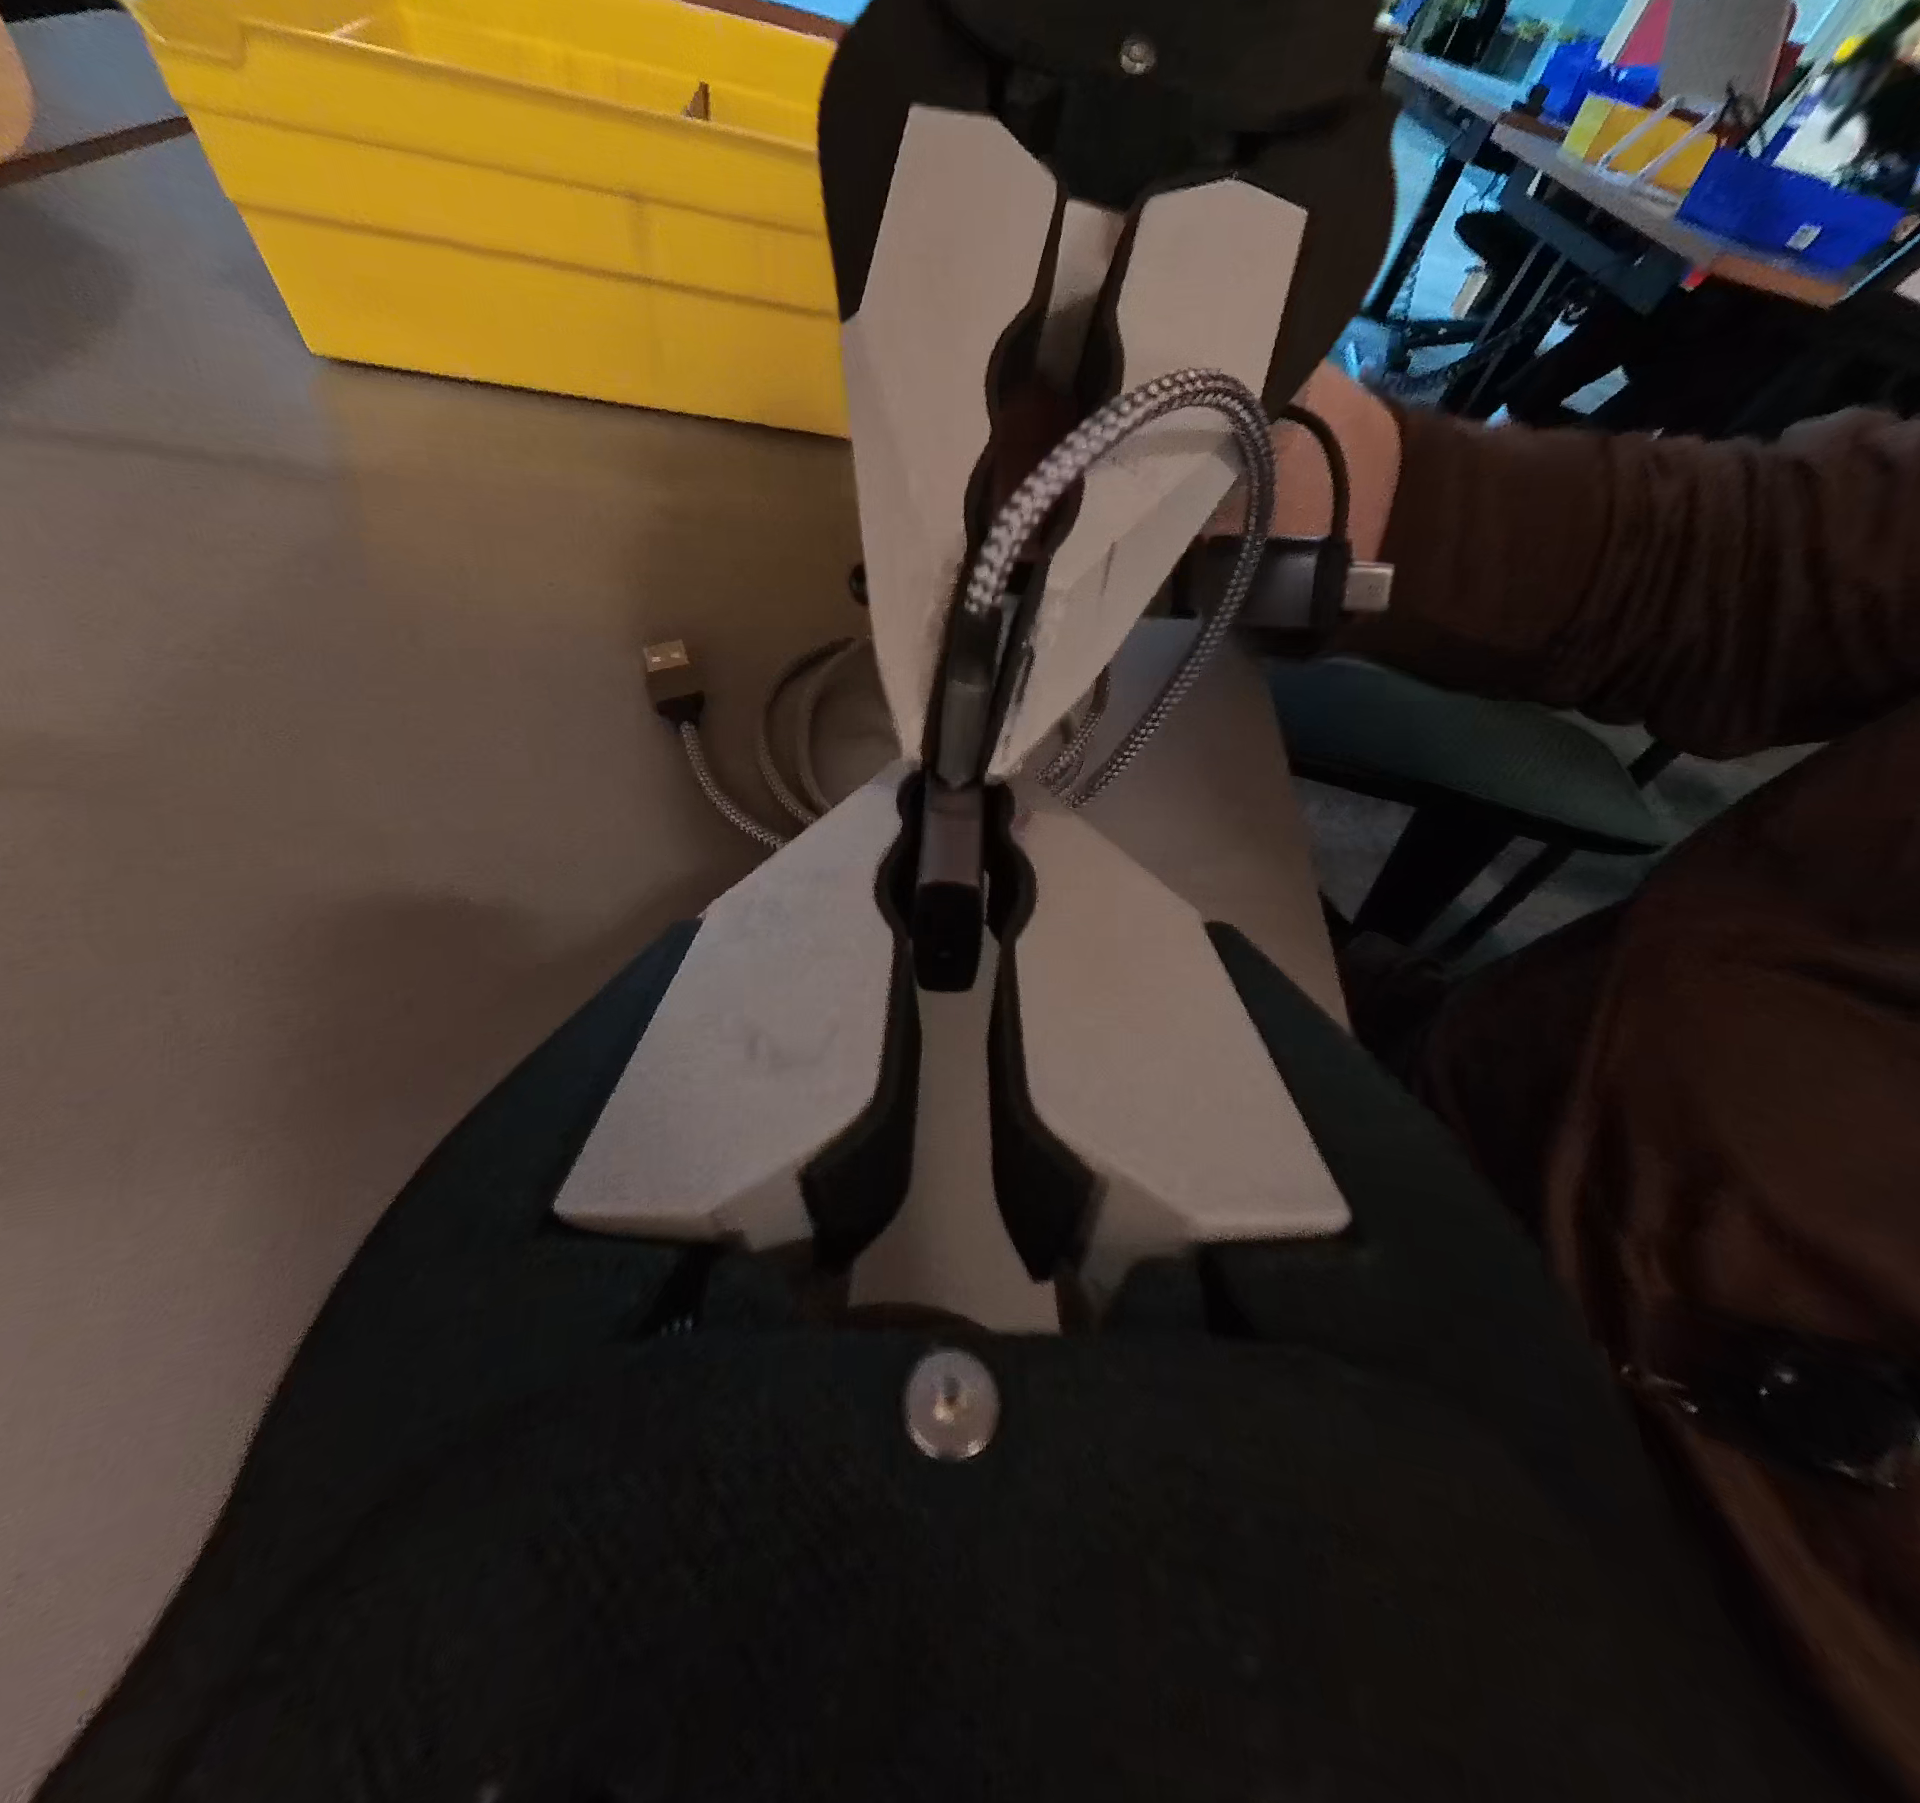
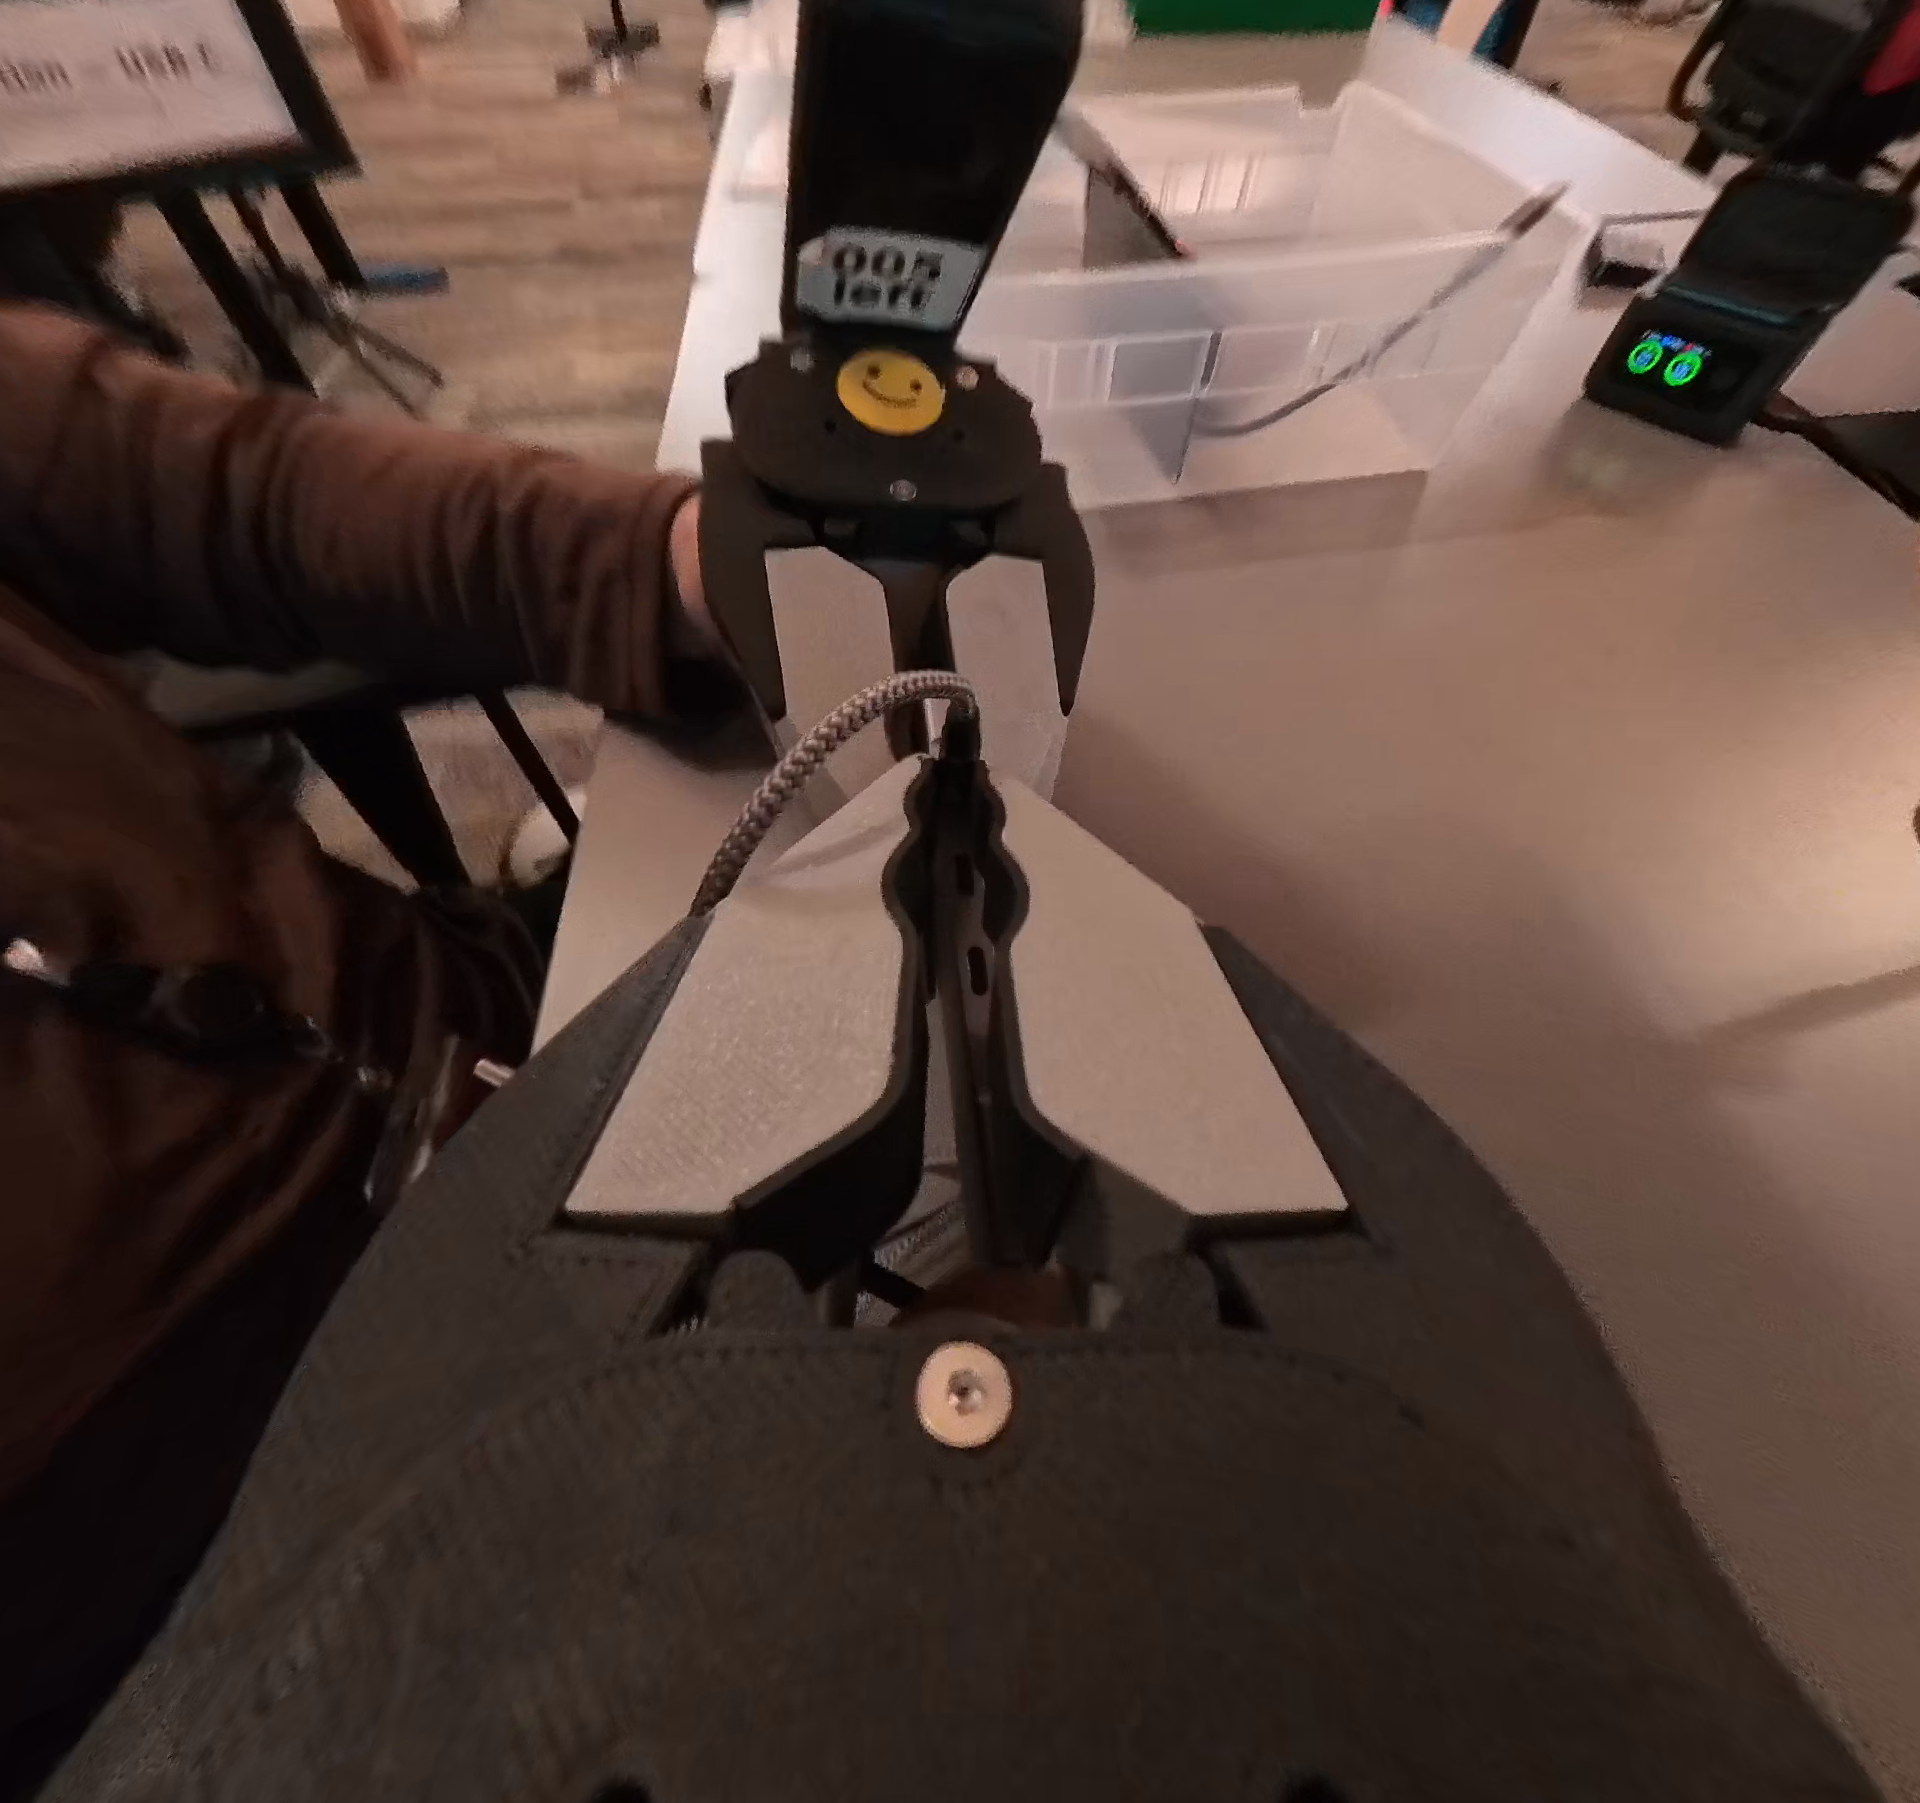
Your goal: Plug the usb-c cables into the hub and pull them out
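Gripping a dark usb-c plug [image 1: 948,906] between the clenched jaws of the left gripper [image 1: 951,818], its long axis running along the fingers, cable end facing away from the camera. Arching up and over from it, a braided cable [image 1: 1195,403], dropping behind the opposing right gripper [image 1: 971,714] and partly hidden by its pale fingers [image 1: 935,403]. Pinching a thin dark hub [image 2: 971,974] edge-on in the right gripper [image 2: 956,797], jaws clamped on it, long axis pointing forward toward the left gripper [image 2: 925,704]; port detail hard to make out, far end masked by the fingertips. Meeting tip to tip above the desk [image 1: 312,714], so whether the plug is seated cannot be told. Lying flat on the desk, a second braided cable's connector [image 1: 670,678]. Blurring behind: a yellow bin [image 1: 499,195] and a clear bin [image 2: 1351,299].
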A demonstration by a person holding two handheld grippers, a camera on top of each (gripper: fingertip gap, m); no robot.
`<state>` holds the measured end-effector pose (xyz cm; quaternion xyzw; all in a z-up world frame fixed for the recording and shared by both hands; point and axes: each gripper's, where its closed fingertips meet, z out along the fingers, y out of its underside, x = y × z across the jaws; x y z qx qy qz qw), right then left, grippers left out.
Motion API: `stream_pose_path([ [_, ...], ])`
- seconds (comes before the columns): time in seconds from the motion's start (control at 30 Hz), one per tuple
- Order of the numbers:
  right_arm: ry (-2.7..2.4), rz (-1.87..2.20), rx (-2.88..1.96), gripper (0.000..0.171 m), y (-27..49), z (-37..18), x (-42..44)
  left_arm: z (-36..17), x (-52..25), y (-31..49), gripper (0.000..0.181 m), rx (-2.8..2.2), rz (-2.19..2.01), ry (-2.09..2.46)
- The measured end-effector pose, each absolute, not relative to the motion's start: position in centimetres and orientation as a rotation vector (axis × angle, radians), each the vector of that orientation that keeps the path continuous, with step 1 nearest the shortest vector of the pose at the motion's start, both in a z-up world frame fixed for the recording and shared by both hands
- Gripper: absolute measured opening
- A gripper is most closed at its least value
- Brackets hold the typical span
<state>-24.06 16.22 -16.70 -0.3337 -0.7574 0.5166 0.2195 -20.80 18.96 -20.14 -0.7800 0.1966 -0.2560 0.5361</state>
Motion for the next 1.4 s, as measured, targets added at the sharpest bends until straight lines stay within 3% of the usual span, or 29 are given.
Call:
stream_pose_path([
  [0.13,-1.929,1.668,-0.986,0.003,16.6,-15.4,-24.6,-18.8,-21.3,18.9,0.006,-1.798,-0.650,0.413],
  [0.7,-1.839,1.899,-0.918,0.009,15.1,-14.6,-24.2,-17.8,-19.9,19.5,0.007,-1.720,-0.645,0.464],
  [0.93,-1.846,1.520,-0.937,0.011,18.9,-14.5,-24.2,-18.3,-23.0,20.2,0.007,-1.770,-0.259,0.463],
  [1.07,-1.916,1.214,-0.929,0.019,19.7,-13.9,-23.1,-18.9,-25.9,21.0,0.007,-1.808,0.211,0.501],
  [1.17,-1.944,0.957,-0.807,0.035,18.4,-13.1,-22.9,-20.5,-25.0,21.6,0.007,-1.870,0.265,0.571],
  [1.27,-2.034,0.805,-0.728,0.037,16.5,-13.9,-23.0,-20.7,-24.4,21.8,0.007,-1.873,0.278,0.596],
  [1.3,-2.062,0.749,-0.723,0.034,16.4,-14.6,-23.2,-20.7,-24.4,21.7,0.007,-1.876,0.270,0.594],
  [1.37,-2.084,0.603,-0.728,0.007,17.4,-16.0,-23.8,-20.6,-24.5,21.6,0.007,-1.864,0.266,0.592],
  [1.4,-2.087,0.552,-0.733,0.002,17.9,-16.5,-24.0,-20.4,-24.5,21.5,0.007,-1.855,0.261,0.587],
])
